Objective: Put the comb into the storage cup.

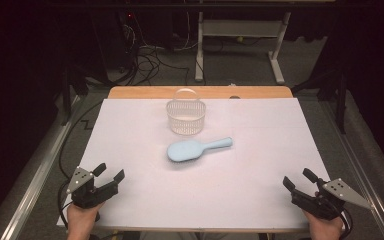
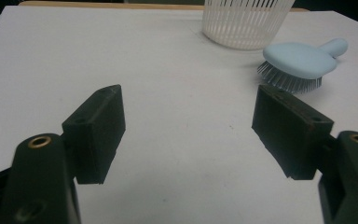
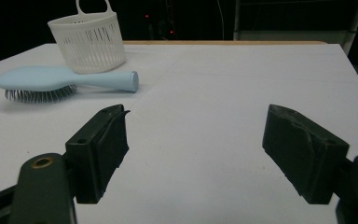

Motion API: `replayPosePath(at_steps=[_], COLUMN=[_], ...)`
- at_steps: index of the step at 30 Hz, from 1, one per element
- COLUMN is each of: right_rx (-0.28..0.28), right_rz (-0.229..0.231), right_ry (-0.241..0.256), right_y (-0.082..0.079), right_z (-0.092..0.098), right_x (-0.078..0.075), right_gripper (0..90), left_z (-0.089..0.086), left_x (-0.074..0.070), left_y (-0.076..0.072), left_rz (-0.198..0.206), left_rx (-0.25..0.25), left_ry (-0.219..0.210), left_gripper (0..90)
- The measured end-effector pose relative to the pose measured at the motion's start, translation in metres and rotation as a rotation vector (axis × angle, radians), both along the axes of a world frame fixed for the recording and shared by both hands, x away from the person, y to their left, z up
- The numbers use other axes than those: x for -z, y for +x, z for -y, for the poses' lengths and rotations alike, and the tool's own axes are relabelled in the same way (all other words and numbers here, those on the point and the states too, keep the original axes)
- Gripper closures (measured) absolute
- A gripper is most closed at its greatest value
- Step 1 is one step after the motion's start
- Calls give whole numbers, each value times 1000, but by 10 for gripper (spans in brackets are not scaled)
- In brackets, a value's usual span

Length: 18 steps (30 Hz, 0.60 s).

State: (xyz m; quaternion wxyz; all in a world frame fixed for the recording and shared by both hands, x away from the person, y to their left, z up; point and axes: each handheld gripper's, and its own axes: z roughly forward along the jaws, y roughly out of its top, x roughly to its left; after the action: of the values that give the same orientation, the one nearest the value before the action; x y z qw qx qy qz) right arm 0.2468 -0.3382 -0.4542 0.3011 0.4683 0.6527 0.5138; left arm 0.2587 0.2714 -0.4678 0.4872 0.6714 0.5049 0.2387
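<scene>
The fingers (image 2: 98, 135) of the left gripper (image 1: 109, 176) stand wide apart with nothing between them, and the fingers (image 3: 303, 151) of the right gripper (image 1: 297, 180) are spread just as wide and hold nothing either. The light blue hairbrush (image 1: 196, 149) lies on the white desk (image 1: 260, 150) bristles down, just on the near side of the white slatted basket (image 1: 185, 116); whether the two touch cannot be told. Its oval head lies nearer the left gripper, and its handle runs out past the basket toward the right gripper's side. The basket stands upright with its loop handle raised, close to the desk's far edge, where a strip of bare wood shows. Measured from the basket, both grippers are well apart from it: the left gripper is at the near left corner of the desk, the right gripper at the near right corner, each held in a hand that comes up from the near edge. Beyond the basket, a dark floor with loose cables and the white legs of another table lie behind the desk.
</scene>
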Motion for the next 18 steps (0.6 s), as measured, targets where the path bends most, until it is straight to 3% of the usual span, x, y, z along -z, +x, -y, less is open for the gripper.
replayPosePath(at_steps=[18], right_rx=[-4], right_rz=[0], right_ry=[-5], right_y=[0], right_z=[-1], right_x=[0], right_gripper=[230], left_z=[0], left_x=[1], left_y=[0], left_rz=[-6], left_rx=[1], left_ry=[-6], left_gripper=[249])
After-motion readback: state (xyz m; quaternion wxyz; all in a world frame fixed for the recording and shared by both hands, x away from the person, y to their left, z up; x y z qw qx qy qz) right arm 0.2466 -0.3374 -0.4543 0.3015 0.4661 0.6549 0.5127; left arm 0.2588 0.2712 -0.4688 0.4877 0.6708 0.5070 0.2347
